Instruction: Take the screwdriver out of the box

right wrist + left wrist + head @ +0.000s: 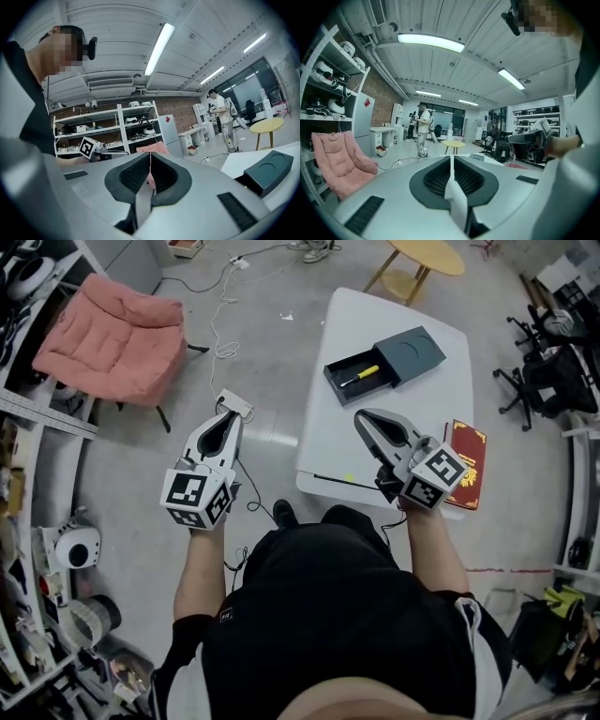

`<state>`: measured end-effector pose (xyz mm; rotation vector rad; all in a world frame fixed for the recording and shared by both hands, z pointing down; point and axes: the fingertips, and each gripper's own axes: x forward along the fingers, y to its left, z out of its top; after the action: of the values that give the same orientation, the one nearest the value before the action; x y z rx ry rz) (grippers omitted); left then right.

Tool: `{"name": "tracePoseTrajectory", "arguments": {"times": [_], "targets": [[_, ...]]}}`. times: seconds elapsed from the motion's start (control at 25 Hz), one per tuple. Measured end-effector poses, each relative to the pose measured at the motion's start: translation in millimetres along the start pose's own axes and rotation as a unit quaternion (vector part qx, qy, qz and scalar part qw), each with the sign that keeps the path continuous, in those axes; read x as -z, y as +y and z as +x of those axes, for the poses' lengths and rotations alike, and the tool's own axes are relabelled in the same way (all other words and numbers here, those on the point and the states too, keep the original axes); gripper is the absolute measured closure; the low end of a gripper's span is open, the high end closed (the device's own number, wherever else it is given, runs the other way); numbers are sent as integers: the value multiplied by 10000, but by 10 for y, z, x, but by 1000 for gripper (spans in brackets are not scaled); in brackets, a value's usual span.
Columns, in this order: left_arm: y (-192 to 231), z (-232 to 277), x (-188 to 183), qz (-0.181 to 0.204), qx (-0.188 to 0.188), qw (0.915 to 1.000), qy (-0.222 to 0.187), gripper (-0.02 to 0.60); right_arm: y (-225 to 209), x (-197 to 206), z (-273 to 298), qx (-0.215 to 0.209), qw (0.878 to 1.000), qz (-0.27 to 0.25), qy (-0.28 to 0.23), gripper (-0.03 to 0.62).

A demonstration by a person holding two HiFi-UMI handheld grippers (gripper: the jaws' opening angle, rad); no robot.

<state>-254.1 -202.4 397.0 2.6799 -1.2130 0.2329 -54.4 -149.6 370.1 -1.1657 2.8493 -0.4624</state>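
On the worktop [375, 324], toward its far right corner, the screwdriver [360, 377] lies inside the open box [336, 382], with the lid [414, 351] touching the box. Your left tool [227, 418] hangs beyond the left edge, jaws closed, empty. Your right tool [361, 415], over the near edge, is likewise closed on nothing.

Surface notes, head view.

- Table [403, 320], 1 o'clock: smooth matt white top.
- Box [335, 382] on it: matt dark grey; card or plastic, I cannot tell.
- Screwdriver [361, 376] inside: glossy yellow plastic handle.
- Chair [112, 334], 10 o'clock: soft pink padded cloth.
- Left gripper [228, 418] and right gripper [362, 416]: matt grey plastic shells, with ribbed black pads [438, 177].
- Floor [267, 352]: smooth grey, with a faint sheen.
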Motion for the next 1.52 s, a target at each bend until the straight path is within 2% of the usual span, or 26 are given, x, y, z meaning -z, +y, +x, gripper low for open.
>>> {"name": "tracePoseTrajectory", "arguments": {"times": [0.32,0.6,0.96,1.24,1.52], "targets": [[142,361,106,-132,478,9987,136,546,-158,111,71,465,9987,186,86,563],[28,889,-6,-1,796,9964,277,546,-582,8,-80,800,9963,290,-114,563],[-280,1716,-168,406,1195,9904,571,546,-1281,-31,-317,1065,9913,565,-521,563],[-611,2133,-199,541,1352,9864,760,545,-1590,-80,-606,1115,9892,675,-676,563],[-797,2588,-112,666,1650,9793,966,545,-1765,46,-712,1268,9873,783,-548,563]]}}
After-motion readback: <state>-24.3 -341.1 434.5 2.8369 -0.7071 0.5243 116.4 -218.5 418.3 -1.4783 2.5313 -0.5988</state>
